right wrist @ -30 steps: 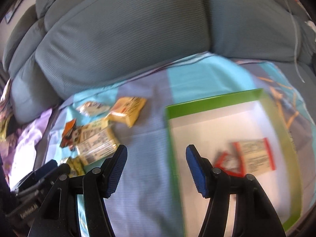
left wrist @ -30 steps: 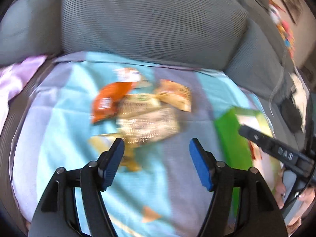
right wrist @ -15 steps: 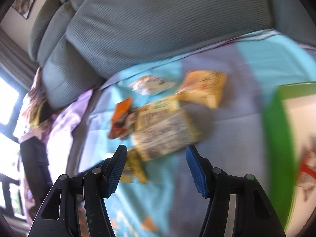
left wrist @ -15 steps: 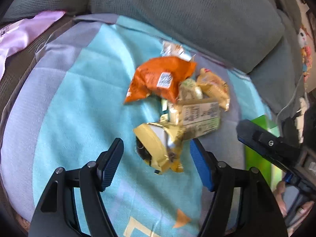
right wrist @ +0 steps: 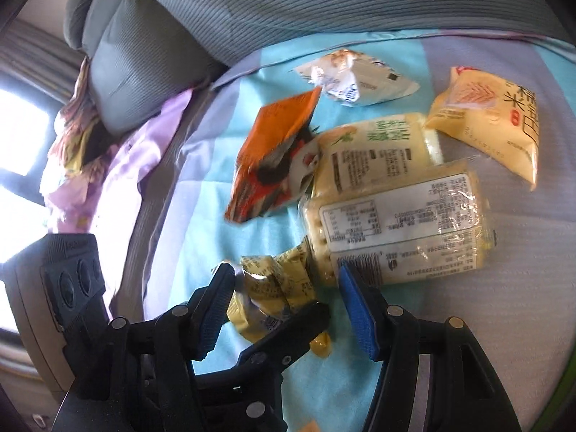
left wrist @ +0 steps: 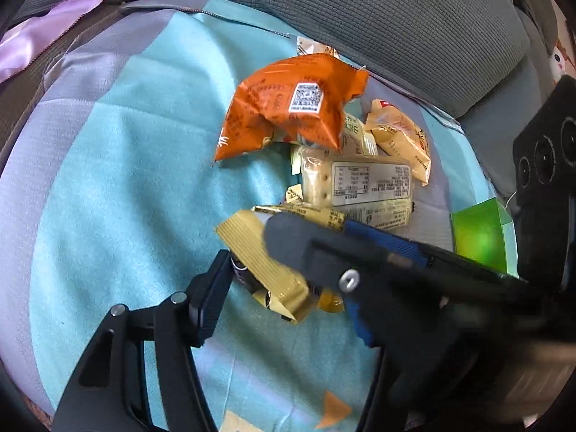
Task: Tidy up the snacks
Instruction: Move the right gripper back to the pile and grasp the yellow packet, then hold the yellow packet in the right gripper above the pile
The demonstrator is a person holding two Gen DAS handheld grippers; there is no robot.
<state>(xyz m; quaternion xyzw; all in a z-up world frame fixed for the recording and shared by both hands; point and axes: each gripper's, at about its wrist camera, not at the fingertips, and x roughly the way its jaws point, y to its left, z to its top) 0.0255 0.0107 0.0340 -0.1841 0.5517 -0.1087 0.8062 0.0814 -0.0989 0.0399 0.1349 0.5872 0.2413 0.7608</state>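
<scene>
Nearest the left gripper (left wrist: pixel 284 295), a crumpled gold foil snack wrapper (left wrist: pixel 266 270) lies on the teal and grey patterned cloth (left wrist: pixel 126 180), between the two jaws. The jaws are closing around it; the left pad stands at the wrapper's edge, while the right pad is partly hidden, so contact there cannot be confirmed. The obstruction is the right gripper (right wrist: pixel 284 309), whose black finger (left wrist: pixel 324 252) crosses the left wrist view directly over the wrapper's right half.

In the right wrist view the same gold wrapper (right wrist: pixel 273 284) sits between the right gripper's jaws, which stand moderately apart and press on nothing. One dark finger of the left gripper (right wrist: pixel 288 327) intrudes between them from below, beside a small yellow piece (right wrist: pixel 320 345) on the cloth.

Just beyond the wrapper lies a clear-wrapped pack of pale crackers with a white printed label (right wrist: pixel 396 223), touching the wrapper's far edge. Behind it rests a cream packet with green lettering (right wrist: pixel 374 151), and to its left a crumpled orange foil bag (left wrist: pixel 288 104). A yellow pillow pouch (right wrist: pixel 489 118) lies further right, and a white crinkled sachet (right wrist: pixel 356 79) lies furthest out, near the grey ribbed sofa cushion (right wrist: pixel 324 7). A bright green tray corner (left wrist: pixel 478 237) shows at the right of the left wrist view. Lilac fabric (right wrist: pixel 136 151) is bunched at the left.
</scene>
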